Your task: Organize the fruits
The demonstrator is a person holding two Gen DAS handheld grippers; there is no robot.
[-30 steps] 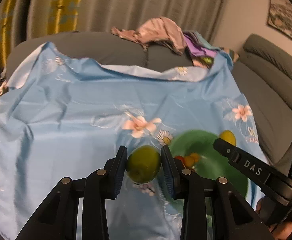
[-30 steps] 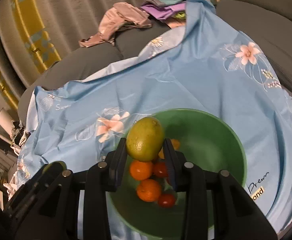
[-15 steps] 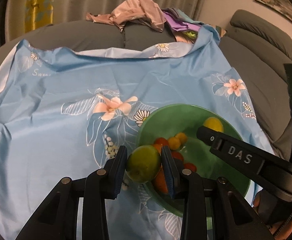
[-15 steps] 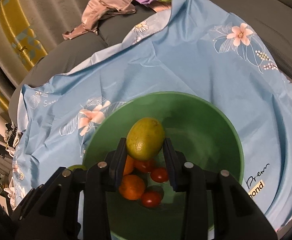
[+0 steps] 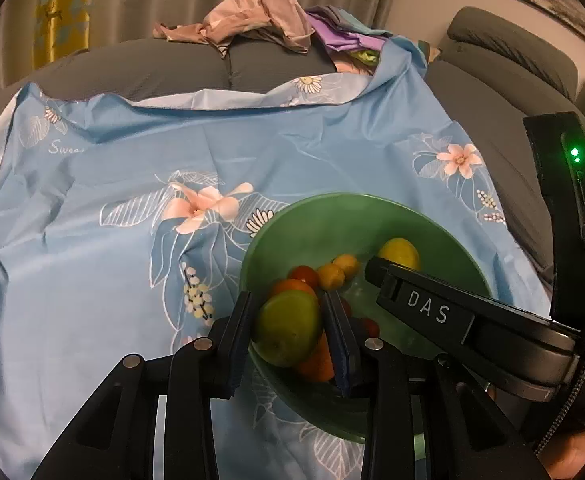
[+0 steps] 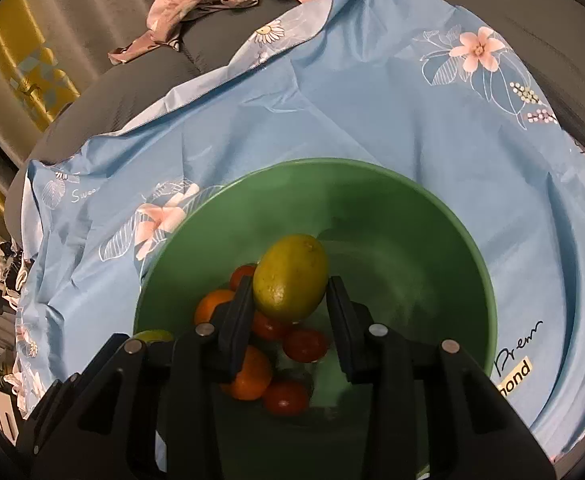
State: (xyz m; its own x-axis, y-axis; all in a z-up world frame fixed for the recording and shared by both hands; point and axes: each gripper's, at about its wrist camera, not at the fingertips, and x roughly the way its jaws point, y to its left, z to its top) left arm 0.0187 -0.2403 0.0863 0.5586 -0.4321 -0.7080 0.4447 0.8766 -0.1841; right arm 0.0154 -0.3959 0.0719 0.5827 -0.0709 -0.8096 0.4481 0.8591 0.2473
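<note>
Since both fruits hang directly over the green bowl (image 6: 472, 240), each looks carried there to be let go among the rest. The yellow-green lemon (image 6: 290, 278) sits between the right gripper (image 6: 288, 304) pads, its long axis tilted up and to the right, one end leaning toward the bowl's far wall; the left pad touches it, but a sliver of gap shows on the right, so I cannot tell whether the grip is loosening. The left gripper (image 5: 288, 334) is clamped on a rounder green fruit (image 5: 286, 328), just inside the near rim, with no clear long axis. Below lie oranges (image 6: 248, 372) and small red tomatoes (image 6: 304, 344). The bowl rests on a blue flowered cloth (image 5: 112, 260) spread over a grey sofa (image 5: 504, 80), with clothes (image 5: 252, 12) heaped behind.
</note>
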